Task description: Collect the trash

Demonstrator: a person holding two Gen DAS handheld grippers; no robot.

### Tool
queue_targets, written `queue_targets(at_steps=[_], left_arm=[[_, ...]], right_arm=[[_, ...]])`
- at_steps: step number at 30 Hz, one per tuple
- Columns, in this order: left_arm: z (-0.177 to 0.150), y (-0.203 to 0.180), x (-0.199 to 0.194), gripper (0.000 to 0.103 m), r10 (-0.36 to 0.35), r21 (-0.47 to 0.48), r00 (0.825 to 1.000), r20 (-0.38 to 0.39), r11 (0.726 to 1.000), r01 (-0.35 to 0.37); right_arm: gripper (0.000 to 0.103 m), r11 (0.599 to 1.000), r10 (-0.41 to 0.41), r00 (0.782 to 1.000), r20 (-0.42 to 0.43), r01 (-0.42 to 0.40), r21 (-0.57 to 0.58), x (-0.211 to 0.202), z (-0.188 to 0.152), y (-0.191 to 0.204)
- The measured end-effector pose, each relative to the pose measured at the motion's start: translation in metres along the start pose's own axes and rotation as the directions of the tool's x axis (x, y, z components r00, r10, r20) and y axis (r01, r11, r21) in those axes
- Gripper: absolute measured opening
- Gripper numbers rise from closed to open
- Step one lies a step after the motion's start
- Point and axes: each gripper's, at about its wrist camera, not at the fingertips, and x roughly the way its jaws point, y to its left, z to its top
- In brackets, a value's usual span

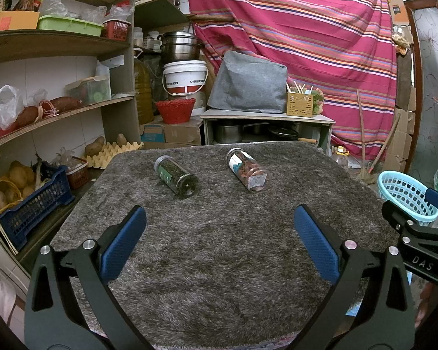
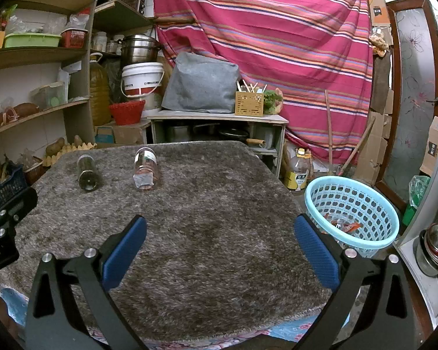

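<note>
A shaggy grey-brown rug (image 1: pixel 219 233) covers the table top, its rounded far edge running just in front of a low white cabinet (image 1: pixel 267 119) and its right edge falling away toward a light blue perforated plastic basket (image 2: pixel 352 213) that stands beside the table, below its level, with orange-red wrappers (image 2: pixel 344 226) in the bottom. The left gripper (image 1: pixel 220 227) hovers over the near half of the rug with its jaws spread wide, blue ribbed pads (image 1: pixel 122 243) holding nothing; the right gripper (image 2: pixel 220 229) hangs likewise, wide open and empty, near the table's right side. Between both tools and the far edge the pile lies broad and bare. Two clear cylindrical jars lie on their sides near the far left of the rug, apart from each other: the dark jar (image 1: pixel 176 176) with a green label and dark leafy contents, and to its right the reddish jar (image 1: pixel 246 170) with a white-and-teal label and reddish-brown contents. Wooden shelves (image 1: pixel 58 43) crowd the left edge of the table, and a striped magenta cloth (image 1: pixel 306 43) hangs behind.
</note>
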Motion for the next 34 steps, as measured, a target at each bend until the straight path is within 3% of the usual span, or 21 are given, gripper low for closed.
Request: queue_targets(at_steps=[34], left_arm=[[0.001, -0.0005, -0.0017, 0.098, 0.002, -0.001, 1.0, 0.002, 1.0, -0.002]], right_arm=[[0.099, 1.0, 0.006, 1.0, -0.003, -0.006, 0.001, 0.0017, 0.0001, 0.0013]])
